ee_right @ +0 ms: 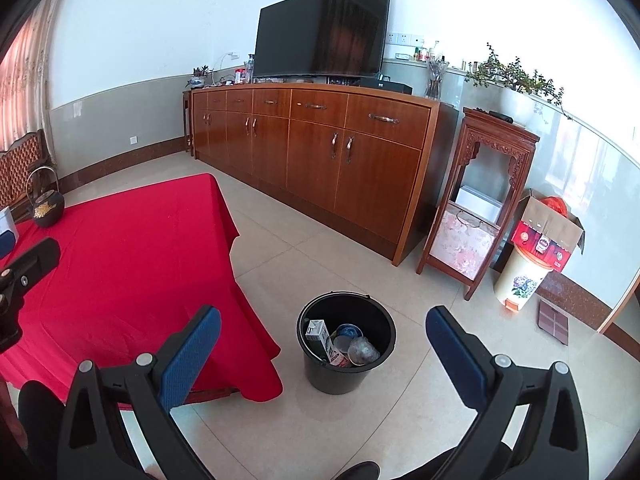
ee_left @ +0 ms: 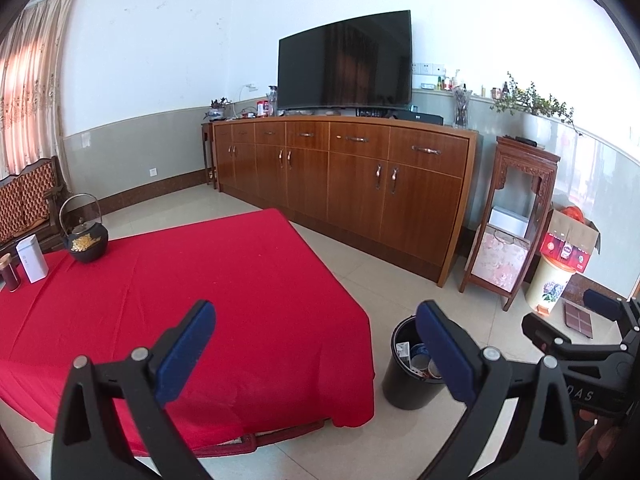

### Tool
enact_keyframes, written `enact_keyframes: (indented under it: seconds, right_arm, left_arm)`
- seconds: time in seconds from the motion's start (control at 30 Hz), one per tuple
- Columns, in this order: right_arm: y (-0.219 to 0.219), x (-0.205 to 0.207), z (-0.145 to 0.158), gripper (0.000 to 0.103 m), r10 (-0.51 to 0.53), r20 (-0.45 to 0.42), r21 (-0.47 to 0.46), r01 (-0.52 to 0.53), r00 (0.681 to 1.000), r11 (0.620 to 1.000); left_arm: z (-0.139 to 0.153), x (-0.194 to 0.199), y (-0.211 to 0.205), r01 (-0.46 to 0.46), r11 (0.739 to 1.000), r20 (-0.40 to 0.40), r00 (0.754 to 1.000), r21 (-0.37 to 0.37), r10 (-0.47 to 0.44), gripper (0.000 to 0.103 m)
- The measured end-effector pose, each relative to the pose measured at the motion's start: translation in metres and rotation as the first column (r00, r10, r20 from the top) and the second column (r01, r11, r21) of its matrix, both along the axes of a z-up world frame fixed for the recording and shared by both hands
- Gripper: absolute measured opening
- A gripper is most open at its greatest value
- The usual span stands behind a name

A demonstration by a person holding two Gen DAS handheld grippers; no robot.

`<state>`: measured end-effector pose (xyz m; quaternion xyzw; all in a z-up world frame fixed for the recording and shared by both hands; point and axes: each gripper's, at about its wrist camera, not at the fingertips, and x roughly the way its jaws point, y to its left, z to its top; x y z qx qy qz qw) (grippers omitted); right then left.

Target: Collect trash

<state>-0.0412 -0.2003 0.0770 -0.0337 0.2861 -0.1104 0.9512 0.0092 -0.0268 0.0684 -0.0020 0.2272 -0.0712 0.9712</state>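
Note:
A black bin (ee_right: pixel 346 360) stands on the tiled floor beside the red-clothed table (ee_right: pixel 132 264). Inside it lie a white carton (ee_right: pixel 320 340), a blue-rimmed bowl (ee_right: pixel 349 331) and a crumpled clear wrapper (ee_right: pixel 363 352). My right gripper (ee_right: pixel 324 352) hovers open above the floor near the bin, nothing between its blue pads. My left gripper (ee_left: pixel 316 344) is open and empty over the table's right corner (ee_left: pixel 240 300); the bin (ee_left: pixel 412 364) shows partly behind its right finger. The right gripper (ee_left: pixel 568 320) appears at the left wrist view's right edge.
A black iron teapot (ee_left: pixel 86 242), a white box (ee_left: pixel 32 258) and a dark tin (ee_left: pixel 10 272) sit at the table's far left. A long wooden sideboard (ee_left: pixel 344 184) with a TV, a carved stand (ee_right: pixel 480 200), a flowered bin (ee_right: pixel 518 280) and a cardboard box (ee_right: pixel 550 232) line the wall.

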Motion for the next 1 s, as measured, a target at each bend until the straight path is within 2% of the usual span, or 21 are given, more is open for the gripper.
enact_keyframes:
  seconds: [0.57,1.0]
  right_arm:
    - [0.0,0.001,-0.003,0.103,-0.004,0.006,0.0,0.004,1.0,1.0]
    - [-0.008,0.004,-0.008,0.103,-0.009,-0.018,0.034,0.01,1.0,0.999]
  left_arm:
    - [-0.003,-0.001,-0.002,0.007,1.0,0.001,1.0,0.015,-0.007,0.101]
    - [-0.005,-0.002,-0.003,0.025,1.0,-0.003,1.0,0.018,-0.025,0.101]
